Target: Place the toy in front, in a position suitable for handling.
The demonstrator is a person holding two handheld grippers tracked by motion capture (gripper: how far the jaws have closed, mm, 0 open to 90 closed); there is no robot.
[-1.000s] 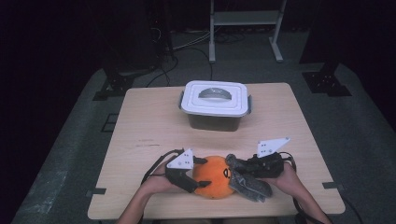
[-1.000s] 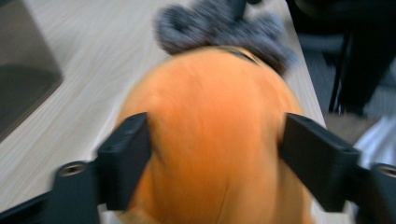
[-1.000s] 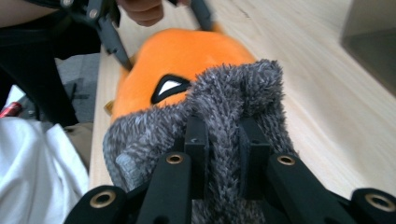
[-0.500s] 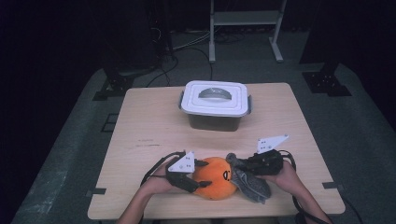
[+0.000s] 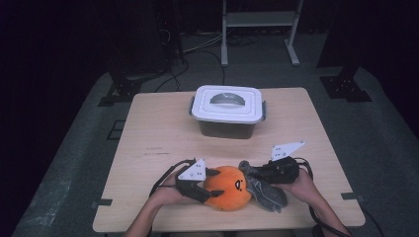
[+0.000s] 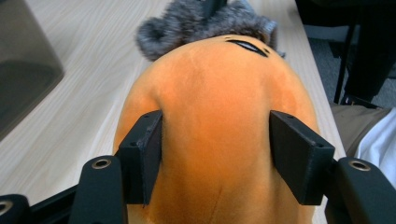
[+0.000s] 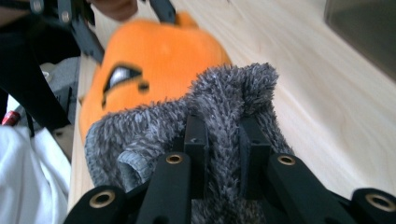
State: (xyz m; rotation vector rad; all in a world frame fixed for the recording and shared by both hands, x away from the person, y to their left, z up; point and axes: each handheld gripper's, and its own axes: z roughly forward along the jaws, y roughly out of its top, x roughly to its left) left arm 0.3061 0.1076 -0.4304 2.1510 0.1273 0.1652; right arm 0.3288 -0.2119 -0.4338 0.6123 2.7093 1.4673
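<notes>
- High view: orange plush toy (image 5: 228,188) lies at the near edge of the wooden table (image 5: 153,133), between both hands.
- Left gripper (image 5: 210,182) grasps the orange body from the left; its jaws have just been closing, with the plush between them.
- Left gripper view: both black pads (image 6: 142,154) press into the orange fabric, one on each flank, and the fabric bulges between them. Stitched face marking sits at the far end, grey fur beyond it.
- Right gripper (image 5: 257,174) comes in from the right and is clenched on the grey fuzzy part (image 5: 264,190) of the toy.
- Right gripper view: a fold of grey fur is pinched tight between the two narrow jaws; the orange body with its eye marking lies just behind it, touching.
- Grey part spreads to the right of the orange body and rests on the tabletop.
- White-lidded container (image 5: 227,111) with grey handle stands farther back at table centre, well apart from the plush; lid is on.
</notes>
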